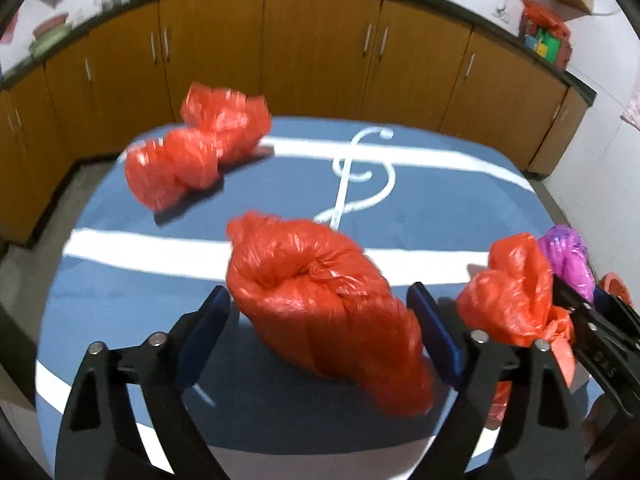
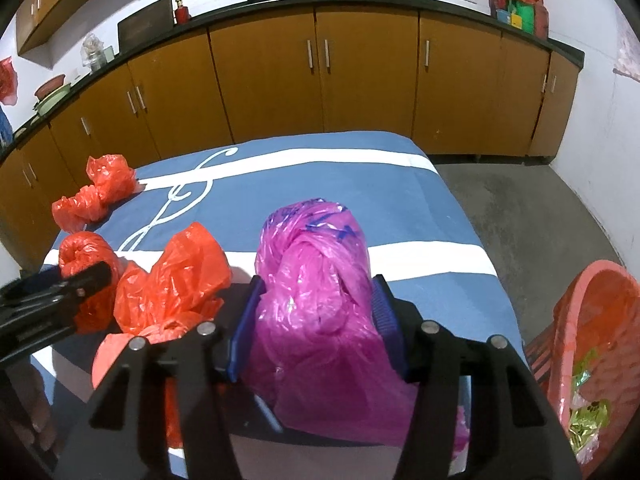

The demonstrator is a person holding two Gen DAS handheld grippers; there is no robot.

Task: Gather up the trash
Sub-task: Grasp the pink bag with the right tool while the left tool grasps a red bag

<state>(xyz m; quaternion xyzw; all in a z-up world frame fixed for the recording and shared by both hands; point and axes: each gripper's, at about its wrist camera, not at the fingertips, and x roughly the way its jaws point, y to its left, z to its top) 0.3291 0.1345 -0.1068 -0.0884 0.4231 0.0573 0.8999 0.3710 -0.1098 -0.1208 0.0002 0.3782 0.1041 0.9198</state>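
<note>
Blue-padded fingers of the right hand-held gripper point(image 2: 318, 320) sit nearest the lens, set on either side of a knotted magenta bag point(image 2: 320, 300) that lies at the near edge of the blue bed point(image 2: 420, 216), toward its right corner; both pads look to be against the plastic, so I read this as a pinch on the bag's bulging middle (the film barely dents, so the squeeze is probably light yet). On the other side, the left hand-held gripper point(image 1: 320, 332) stands spread around a twisted red bag point(image 1: 320, 300), also near the front edge, with a clear gap on the left pad and perhaps a brush on the right. A looser red bag point(image 2: 176, 276) lies between the two tools, and two more red bags point(image 1: 196, 148) rest close together by the far left corner. A salmon basket point(image 2: 592, 320) stands off the bed's right side with wrappers in it, likely where the bags belong. These bags should be light, soft and crinkly, with slick film that slides and collapses under pressure. A grip across the puffed belly may squeeze air aside and slip, so the twisted neck or knot, where the plastic is bunched and dense, is the surer hold. Nothing here seems fragile, though thin film could tear.
</note>
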